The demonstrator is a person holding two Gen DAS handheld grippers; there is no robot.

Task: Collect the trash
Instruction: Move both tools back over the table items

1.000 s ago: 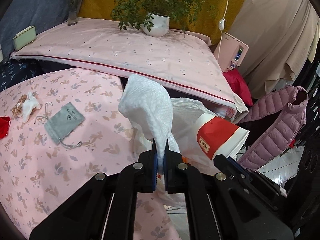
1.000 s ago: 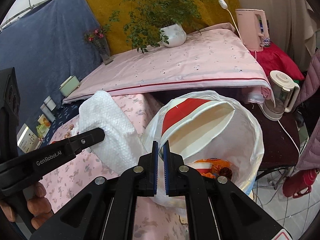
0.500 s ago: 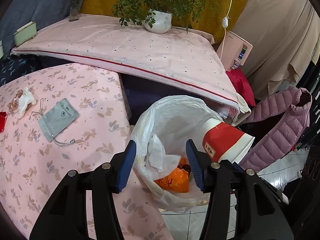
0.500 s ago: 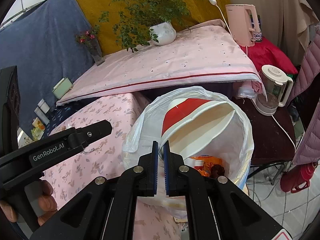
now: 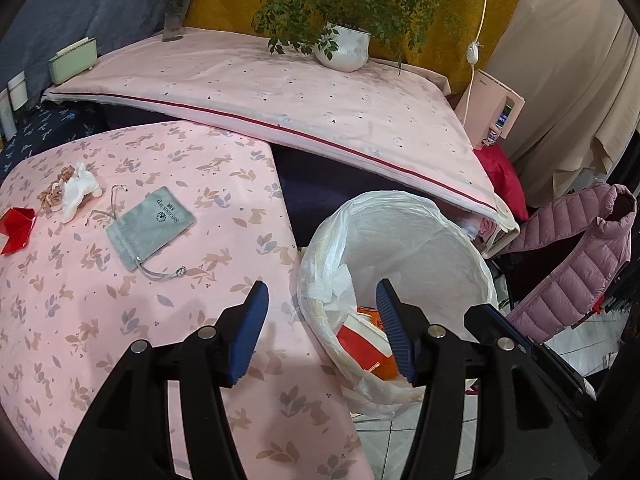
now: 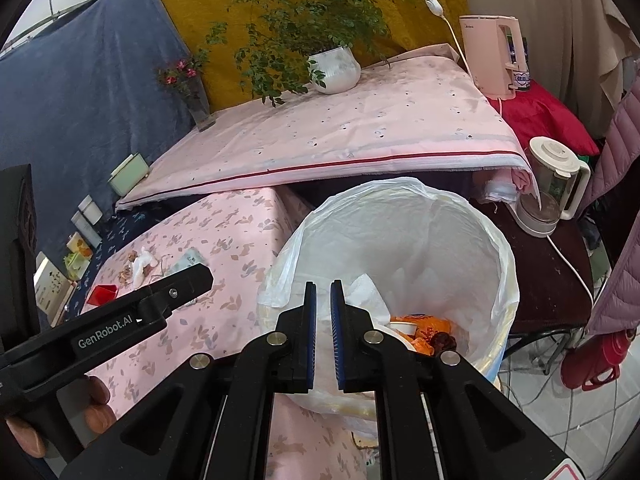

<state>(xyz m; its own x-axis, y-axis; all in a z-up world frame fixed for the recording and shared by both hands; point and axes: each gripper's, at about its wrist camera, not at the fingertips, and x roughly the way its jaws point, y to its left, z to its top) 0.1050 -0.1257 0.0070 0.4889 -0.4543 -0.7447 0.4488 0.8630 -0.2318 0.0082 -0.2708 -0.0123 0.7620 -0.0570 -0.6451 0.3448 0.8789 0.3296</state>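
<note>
A trash bin lined with a white plastic bag [image 5: 404,240] [image 6: 404,236] stands at the right edge of the pink floral table [image 5: 132,320]. Inside lie a white tissue [image 6: 366,294], a red and white paper cup [image 5: 360,342] and orange wrappers [image 6: 428,328]. My left gripper [image 5: 320,320] is open and empty over the bin's near rim. My right gripper [image 6: 322,336] has its jaws slightly apart, with nothing between them, above the bin. On the table lie a crumpled tissue with brown scraps [image 5: 74,192], a red paper piece [image 5: 16,230] and a grey drawstring pouch [image 5: 150,226].
A higher pink-covered surface [image 5: 280,92] behind carries a potted plant [image 5: 344,50], a vase [image 5: 174,12] and a green box [image 5: 72,60]. A pink kettle [image 6: 496,56], a blender jug [image 6: 548,188] and a purple jacket [image 5: 580,264] are to the right.
The left gripper opened and dropped the white tissue into the bin. The right gripper let go of the red and white cup, which now lies in the bin.
</note>
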